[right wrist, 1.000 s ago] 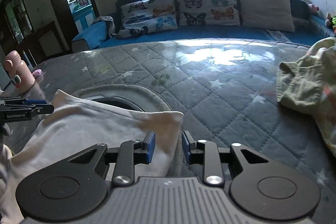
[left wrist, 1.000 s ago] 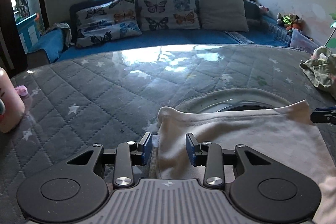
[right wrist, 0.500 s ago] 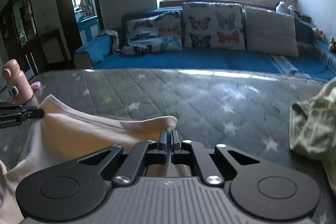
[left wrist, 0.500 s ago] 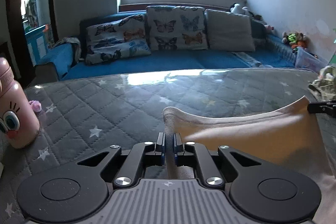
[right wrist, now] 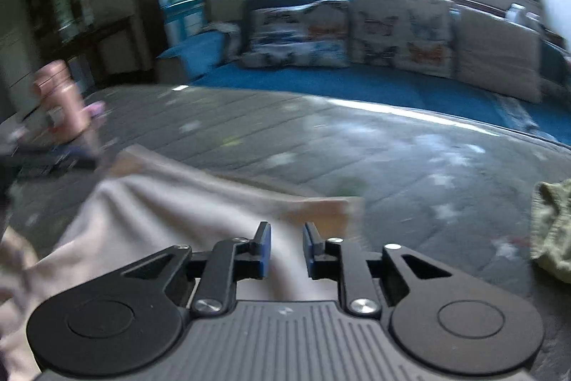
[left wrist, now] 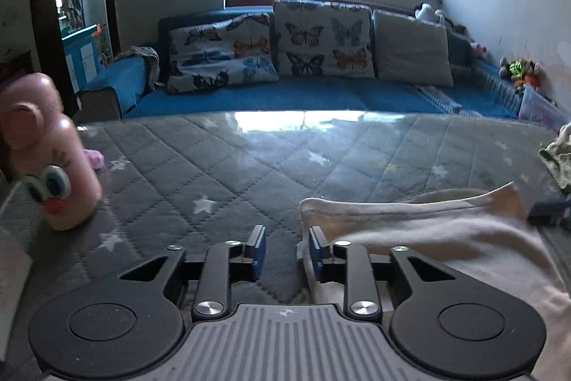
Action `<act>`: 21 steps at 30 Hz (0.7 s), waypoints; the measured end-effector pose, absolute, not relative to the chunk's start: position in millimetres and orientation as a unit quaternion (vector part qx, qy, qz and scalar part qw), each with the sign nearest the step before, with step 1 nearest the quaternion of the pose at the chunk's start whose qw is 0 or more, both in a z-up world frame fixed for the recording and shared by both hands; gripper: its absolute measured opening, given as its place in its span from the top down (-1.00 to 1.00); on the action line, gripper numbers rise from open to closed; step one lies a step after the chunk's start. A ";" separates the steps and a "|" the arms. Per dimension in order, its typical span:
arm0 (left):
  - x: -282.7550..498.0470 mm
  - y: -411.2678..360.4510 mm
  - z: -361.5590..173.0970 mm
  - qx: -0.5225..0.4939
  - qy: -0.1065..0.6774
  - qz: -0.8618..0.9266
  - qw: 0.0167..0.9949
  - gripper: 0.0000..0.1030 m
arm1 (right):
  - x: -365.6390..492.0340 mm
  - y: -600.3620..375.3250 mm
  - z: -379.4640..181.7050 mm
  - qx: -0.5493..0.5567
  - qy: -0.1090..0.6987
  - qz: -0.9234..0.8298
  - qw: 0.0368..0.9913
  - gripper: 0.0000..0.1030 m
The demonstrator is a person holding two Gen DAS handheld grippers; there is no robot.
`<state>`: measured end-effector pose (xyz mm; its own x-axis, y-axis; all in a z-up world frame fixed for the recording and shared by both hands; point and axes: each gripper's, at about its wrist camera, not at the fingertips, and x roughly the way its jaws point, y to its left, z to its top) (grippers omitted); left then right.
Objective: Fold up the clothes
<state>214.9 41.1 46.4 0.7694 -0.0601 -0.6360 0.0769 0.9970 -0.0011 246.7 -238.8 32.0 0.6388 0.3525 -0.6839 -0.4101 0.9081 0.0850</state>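
On the near edge of the grey quilted star-patterned worktop (left wrist: pixel 249 166) lies the pale cream cotton garment (left wrist: pixel 446 238), spread between my two tools and running off toward me past the bottom of both views. Its far hem stands in a soft ridge with one corner just ahead of my left gripper (left wrist: pixel 283 250) and the other just ahead of my right gripper (right wrist: pixel 285 249).

Both sets of jaws stand parted by a moderate gap and hold nothing. The left ones sit beside the garment's left corner, the cloth brushing the outside of the right-hand pad; the right ones hang over the cloth itself. The right view is blurred, so I cannot tell whether they touch it.

I judge this fabric light, limp and thin: it drapes and wrinkles under its own weight, will not keep an edge by itself, and should slide easily on the glossy quilting. The best hold is a pinch at each far corner, through the doubled hem where the layers are thickest. Whether the ridge marks a fold just laid or an edge waiting to be lifted, I cannot say.

A crumpled olive-green garment (right wrist: pixel 551 231) lies at the right edge, a pink cartoon-eyed bottle (left wrist: pixel 50 159) at the left.
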 end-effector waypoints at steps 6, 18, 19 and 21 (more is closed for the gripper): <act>176.4 57.5 70.7 0.010 0.318 -0.022 0.948 0.11 | 208.9 -176.3 29.1 -0.075 0.371 0.291 0.879 0.55; 65.4 138.0 68.5 -0.019 0.313 0.078 0.946 -0.12 | 184.4 -92.4 7.7 -0.089 0.381 0.346 0.853 0.44; 58.2 143.8 65.6 -0.025 0.315 0.085 0.945 -0.13 | 180.5 -89.0 6.8 -0.093 0.381 0.350 0.850 0.44; 46.5 154.0 59.7 -0.040 0.321 0.095 0.941 -0.14 | 170.6 -84.0 8.7 -0.099 0.378 0.360 0.847 0.42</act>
